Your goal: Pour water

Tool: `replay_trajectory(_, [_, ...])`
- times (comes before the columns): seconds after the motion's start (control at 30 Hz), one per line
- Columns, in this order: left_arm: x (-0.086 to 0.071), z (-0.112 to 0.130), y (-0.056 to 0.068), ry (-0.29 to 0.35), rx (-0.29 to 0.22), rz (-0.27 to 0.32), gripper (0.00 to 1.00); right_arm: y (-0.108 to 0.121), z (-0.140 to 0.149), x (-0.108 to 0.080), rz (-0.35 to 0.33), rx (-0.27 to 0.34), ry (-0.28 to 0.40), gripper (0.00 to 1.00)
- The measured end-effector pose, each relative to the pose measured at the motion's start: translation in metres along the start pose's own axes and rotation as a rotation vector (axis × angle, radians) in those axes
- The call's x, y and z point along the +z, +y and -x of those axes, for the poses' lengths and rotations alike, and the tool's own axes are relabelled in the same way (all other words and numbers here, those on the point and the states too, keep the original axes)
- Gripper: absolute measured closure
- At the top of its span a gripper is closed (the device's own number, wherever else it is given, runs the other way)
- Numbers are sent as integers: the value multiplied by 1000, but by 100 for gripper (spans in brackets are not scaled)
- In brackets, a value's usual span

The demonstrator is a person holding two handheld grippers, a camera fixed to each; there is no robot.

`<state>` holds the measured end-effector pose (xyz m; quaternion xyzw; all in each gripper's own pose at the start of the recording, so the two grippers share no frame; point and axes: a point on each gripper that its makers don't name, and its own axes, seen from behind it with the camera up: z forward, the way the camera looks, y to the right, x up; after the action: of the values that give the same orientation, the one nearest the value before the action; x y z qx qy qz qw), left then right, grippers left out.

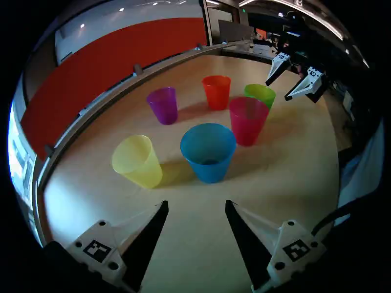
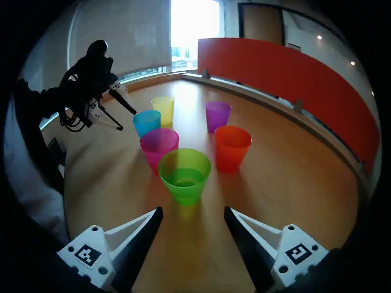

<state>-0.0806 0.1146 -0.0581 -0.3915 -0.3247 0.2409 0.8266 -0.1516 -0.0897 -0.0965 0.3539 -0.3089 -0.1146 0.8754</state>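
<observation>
Several plastic cups stand upright on a wooden table (image 1: 293, 171). In the left gripper view the blue cup (image 1: 208, 151) is nearest, with the yellow cup (image 1: 138, 161) to its left. Behind them stand the pink cup (image 1: 248, 120), purple cup (image 1: 163, 105), orange cup (image 1: 216, 92) and green cup (image 1: 260, 94). My left gripper (image 1: 196, 207) is open, just short of the blue cup. In the right gripper view the green cup (image 2: 185, 175) holds some liquid and stands just ahead of my open right gripper (image 2: 193, 212). Each gripper also appears far off: right gripper (image 1: 281, 88), left gripper (image 2: 124, 117).
A red wall panel (image 1: 107, 63) runs along the table's far edge behind a rail. In the right gripper view a bright window (image 2: 193, 29) lies beyond the table, and bare tabletop (image 2: 303, 190) stretches to the right of the cups.
</observation>
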Motion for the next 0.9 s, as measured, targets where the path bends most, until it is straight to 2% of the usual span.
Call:
replay_trajectory(0.1, [-4, 3, -8, 9, -13, -34, 14, 7, 0, -1, 31, 31, 9, 3])
replay_trajectory(0.3, [-9, 12, -27, 27, -75, -100, 14, 21, -4, -5, 89, 98, 42, 3])
replay_trajectory(0.6, [-22, 18, -46, 67, -118, -183, 14, 40, -11, -14, 187, 139, 77, 3])
replay_trajectory(0.77, [-30, 21, -59, 92, -162, -239, 14, 49, -16, -21, 245, 181, 106, 3])
replay_trajectory(0.9, [-37, 18, -68, 126, -202, -276, 14, 58, -20, -25, 283, 191, 128, 3])
